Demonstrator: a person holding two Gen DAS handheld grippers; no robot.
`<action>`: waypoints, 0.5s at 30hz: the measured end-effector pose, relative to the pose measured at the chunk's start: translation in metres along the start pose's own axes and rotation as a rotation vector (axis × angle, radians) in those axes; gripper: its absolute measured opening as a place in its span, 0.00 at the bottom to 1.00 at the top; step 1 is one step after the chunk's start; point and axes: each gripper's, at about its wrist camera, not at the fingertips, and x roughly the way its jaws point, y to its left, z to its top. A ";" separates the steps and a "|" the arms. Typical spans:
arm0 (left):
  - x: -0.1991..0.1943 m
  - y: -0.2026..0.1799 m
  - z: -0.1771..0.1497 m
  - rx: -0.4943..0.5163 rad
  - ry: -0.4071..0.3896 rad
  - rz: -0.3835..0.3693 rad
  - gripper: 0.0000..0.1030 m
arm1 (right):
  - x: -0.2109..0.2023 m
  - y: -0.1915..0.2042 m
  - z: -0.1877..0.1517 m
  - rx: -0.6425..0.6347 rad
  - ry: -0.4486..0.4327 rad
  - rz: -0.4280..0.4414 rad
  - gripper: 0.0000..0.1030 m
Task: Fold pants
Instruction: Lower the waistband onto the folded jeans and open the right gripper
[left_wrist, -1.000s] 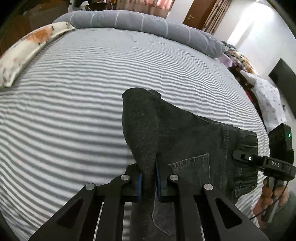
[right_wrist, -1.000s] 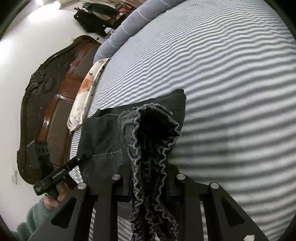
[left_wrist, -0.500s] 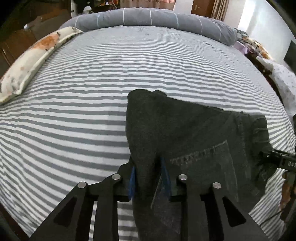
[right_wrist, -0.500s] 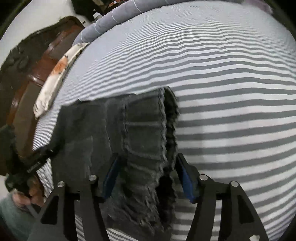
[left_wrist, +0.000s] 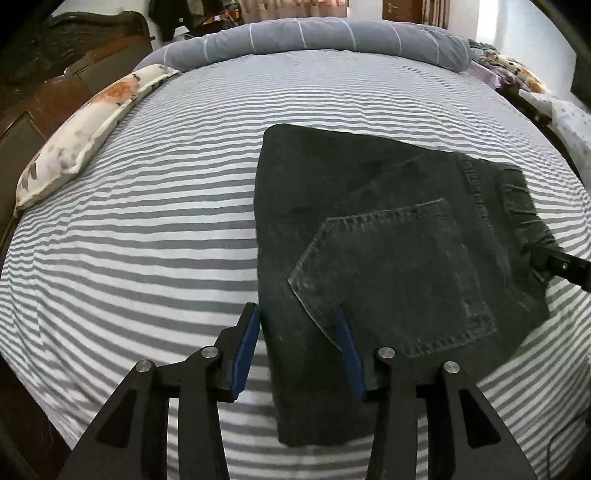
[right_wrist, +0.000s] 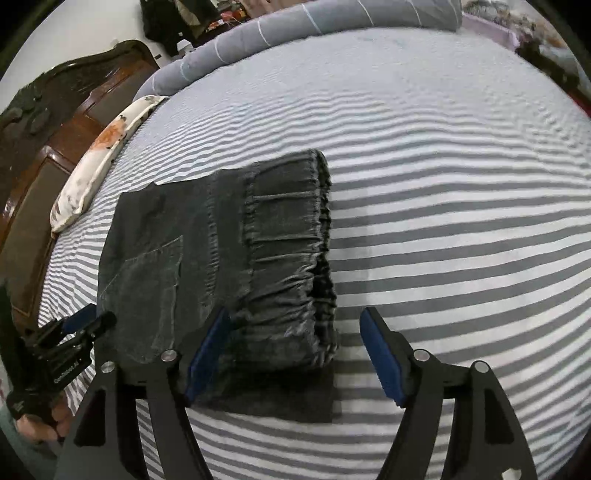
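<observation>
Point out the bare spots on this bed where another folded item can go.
Bare striped sheet lies between the pants and the floral pillow, and between the pants and the grey bolster. In the right view the sheet beyond the waistband is bare too. Crowded at the near edge: left gripper and right gripper, both open.

A grey-and-white striped bedsheet (left_wrist: 155, 229) covers the whole mattress. Along its far edge lies a long grey bolster with thin white lines (left_wrist: 325, 37). At the left edge, against the dark carved wooden headboard (right_wrist: 62, 122), rests a cream floral pillow with orange blotches (left_wrist: 88, 129) — flat, narrow. Dark clothes hang beyond the bolster (right_wrist: 173, 22) — details unclear.
</observation>
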 end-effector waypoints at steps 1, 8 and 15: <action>-0.004 -0.002 -0.001 0.001 0.000 0.000 0.43 | -0.008 0.005 -0.003 -0.015 -0.015 -0.013 0.68; -0.053 -0.018 -0.014 -0.005 -0.064 0.024 0.67 | -0.053 0.035 -0.023 -0.074 -0.091 -0.113 0.81; -0.091 -0.025 -0.027 -0.021 -0.089 0.054 0.75 | -0.073 0.067 -0.040 -0.125 -0.122 -0.211 0.92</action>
